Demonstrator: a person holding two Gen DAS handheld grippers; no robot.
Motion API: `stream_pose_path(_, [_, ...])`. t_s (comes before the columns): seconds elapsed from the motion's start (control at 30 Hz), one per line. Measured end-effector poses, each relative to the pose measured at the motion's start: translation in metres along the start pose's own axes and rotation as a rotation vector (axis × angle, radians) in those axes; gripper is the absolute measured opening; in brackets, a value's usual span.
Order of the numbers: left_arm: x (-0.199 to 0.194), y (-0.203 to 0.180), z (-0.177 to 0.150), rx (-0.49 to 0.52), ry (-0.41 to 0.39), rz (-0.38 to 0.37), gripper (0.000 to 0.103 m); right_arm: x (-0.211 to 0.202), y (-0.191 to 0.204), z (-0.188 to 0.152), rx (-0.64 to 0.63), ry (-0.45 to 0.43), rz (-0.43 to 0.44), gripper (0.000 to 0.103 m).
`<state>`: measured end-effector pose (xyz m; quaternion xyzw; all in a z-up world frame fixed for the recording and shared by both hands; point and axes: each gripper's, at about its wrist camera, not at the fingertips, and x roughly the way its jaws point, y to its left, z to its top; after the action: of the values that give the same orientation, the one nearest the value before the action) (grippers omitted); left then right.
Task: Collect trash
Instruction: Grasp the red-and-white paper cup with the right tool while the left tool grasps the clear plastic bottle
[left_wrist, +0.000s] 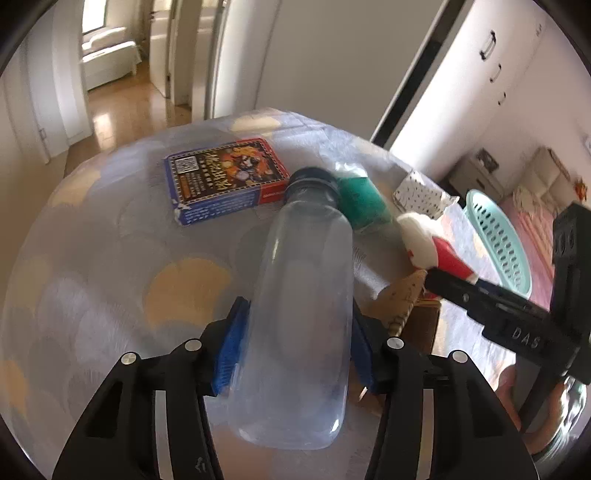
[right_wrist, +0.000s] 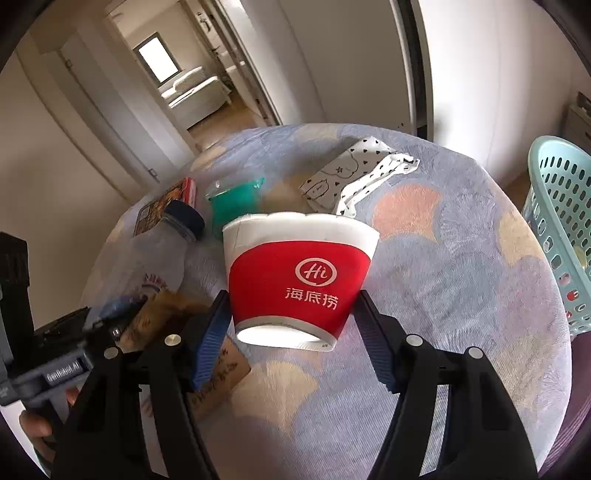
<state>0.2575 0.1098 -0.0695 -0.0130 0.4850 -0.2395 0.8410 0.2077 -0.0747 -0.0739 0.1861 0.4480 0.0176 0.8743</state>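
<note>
One bottle (left_wrist: 303, 317), one cup (right_wrist: 299, 280), each gripper-clamped.

Bright daylight, fisheye warp w/ dark corners (bottle (left_wrist: 299, 314) maybe motion-blurred).

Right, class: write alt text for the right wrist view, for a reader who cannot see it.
The right gripper clasps a red and white paper cup above a table with a pastel patterned cloth. A pale turquoise perforated plastic basket stands at the right edge.
</note>
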Motion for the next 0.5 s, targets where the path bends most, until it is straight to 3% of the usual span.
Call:
stream_pose_path(0.2, [-0.027,0.001,-0.014,-0.066,-0.075,-0.031,0.045,-0.019,-0.005,-0.013,-0.026,-0.024,0.036,0.064])
stream_pose_path(0.5, [-0.067,-0.03,-0.019,-0.051,-0.173,-0.05,0.045,-0.072,-0.016,-0.009,-0.075,-0.138,0.032,0.064])
